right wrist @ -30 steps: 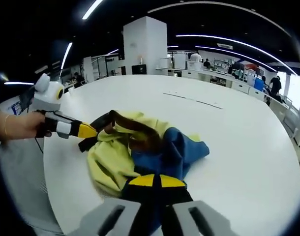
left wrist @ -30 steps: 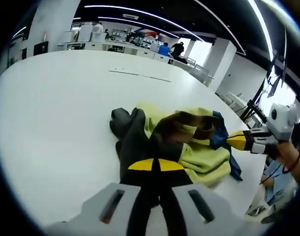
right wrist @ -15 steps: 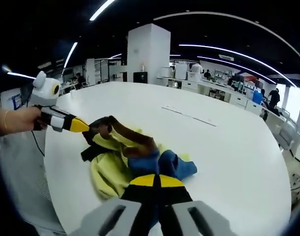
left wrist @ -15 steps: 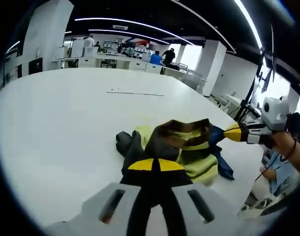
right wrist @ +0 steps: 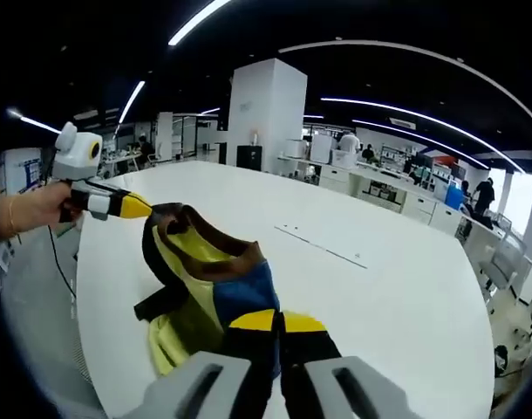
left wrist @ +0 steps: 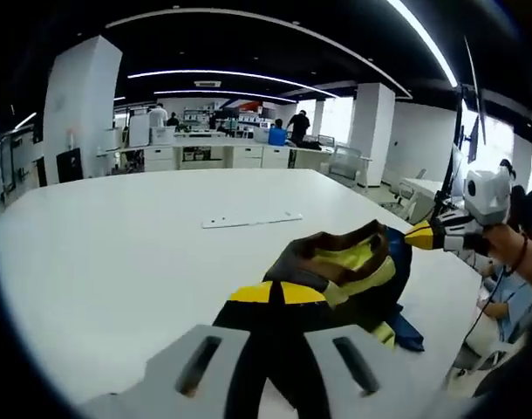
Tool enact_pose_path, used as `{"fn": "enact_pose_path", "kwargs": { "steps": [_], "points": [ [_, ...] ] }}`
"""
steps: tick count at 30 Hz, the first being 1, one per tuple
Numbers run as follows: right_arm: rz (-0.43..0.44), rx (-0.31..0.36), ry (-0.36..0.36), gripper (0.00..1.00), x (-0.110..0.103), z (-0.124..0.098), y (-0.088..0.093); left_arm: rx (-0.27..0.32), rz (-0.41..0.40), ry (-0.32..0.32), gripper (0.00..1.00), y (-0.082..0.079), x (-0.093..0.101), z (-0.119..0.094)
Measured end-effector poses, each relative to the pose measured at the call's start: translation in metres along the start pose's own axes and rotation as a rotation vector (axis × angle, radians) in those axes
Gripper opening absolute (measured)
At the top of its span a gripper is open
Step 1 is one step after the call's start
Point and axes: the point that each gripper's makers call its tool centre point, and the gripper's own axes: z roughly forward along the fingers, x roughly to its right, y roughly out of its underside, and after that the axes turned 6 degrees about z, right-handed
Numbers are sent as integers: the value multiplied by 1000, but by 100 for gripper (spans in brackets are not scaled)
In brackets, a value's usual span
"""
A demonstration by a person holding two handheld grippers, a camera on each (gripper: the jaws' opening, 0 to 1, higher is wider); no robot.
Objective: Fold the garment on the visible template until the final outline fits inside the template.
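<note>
I've raised the garment [left wrist: 344,271] off the desk [left wrist: 118,262]; my left gripper [left wrist: 279,297] and right gripper [right wrist: 277,325] fingers stay clamped on its edges. It hangs bunched at 12 o'clock, nothing folded yet.

Open white table [left wrist: 118,253] all around; only the bunched garment [right wrist: 205,279] and a thin strip [left wrist: 251,220] beyond.
</note>
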Motion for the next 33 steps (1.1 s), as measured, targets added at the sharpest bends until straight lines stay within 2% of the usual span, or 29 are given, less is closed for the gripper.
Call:
{"fn": "enact_pose_path", "kwargs": {
  "steps": [8,12,15,20,24,30,33],
  "points": [
    [-14,53,33,0,35,20,-49,63,11,-35,0,-41,-20,38],
    [-9,40,55,0,55,39,-58,83,15,-61,0,-55,-32,66],
    [10,41,72,0,70,54,-62,77,17,-78,0,-57,-40,88],
    [39,22,86,0,89,85,-58,49,3,-93,0,-48,-55,123],
    [60,-6,100,0,103,114,-49,4,-2,-108,0,-31,-69,151],
    [101,-89,131,0,121,159,-18,-96,23,-122,0,4,-80,189],
    [119,-121,141,0,126,175,-4,-134,35,-123,0,21,-84,207]
  ]
}}
